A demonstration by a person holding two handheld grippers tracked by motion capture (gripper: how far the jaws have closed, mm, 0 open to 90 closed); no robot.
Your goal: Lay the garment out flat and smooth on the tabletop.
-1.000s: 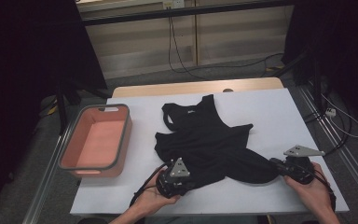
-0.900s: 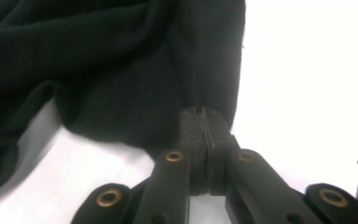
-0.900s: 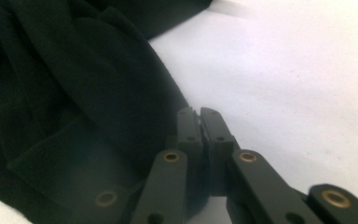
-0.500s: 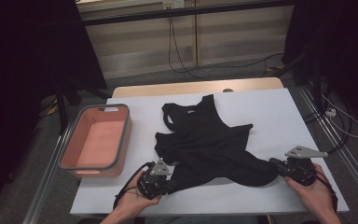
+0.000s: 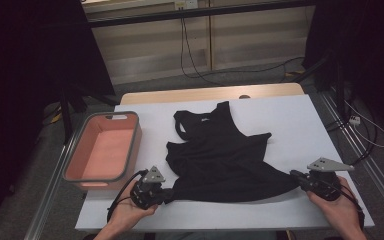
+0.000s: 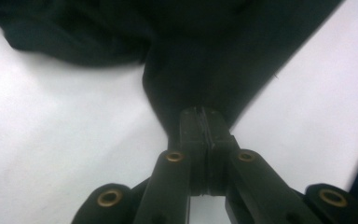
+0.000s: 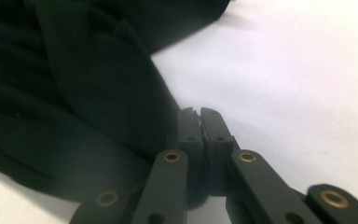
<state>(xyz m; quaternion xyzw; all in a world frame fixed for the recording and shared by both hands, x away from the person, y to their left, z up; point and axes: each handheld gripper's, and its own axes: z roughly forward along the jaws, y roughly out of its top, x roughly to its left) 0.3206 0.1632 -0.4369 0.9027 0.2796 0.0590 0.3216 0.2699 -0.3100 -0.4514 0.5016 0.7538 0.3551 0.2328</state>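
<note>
A black tank top (image 5: 220, 160) lies flat on the white table (image 5: 300, 125), straps toward the far side. My left gripper (image 5: 169, 195) is shut on the hem's left corner near the front edge. In the left gripper view the jaws (image 6: 199, 114) pinch a bunched point of the black fabric (image 6: 205, 60). My right gripper (image 5: 295, 176) is shut on the hem's right corner. The right gripper view shows its jaws (image 7: 198, 114) closed at the edge of the dark cloth (image 7: 74, 93). The hem runs taut between the two grippers.
A salmon-coloured bin (image 5: 135, 145) with a grey rim sits at the table's left side, close to my left gripper. Cables lie on the floor beyond the table. Bare white tabletop (image 7: 284, 70) lies to the right of the garment.
My left gripper has moved left along the front edge, drawing the hem's left corner with it. The hem is now stretched wider. The right gripper has stayed in place.
</note>
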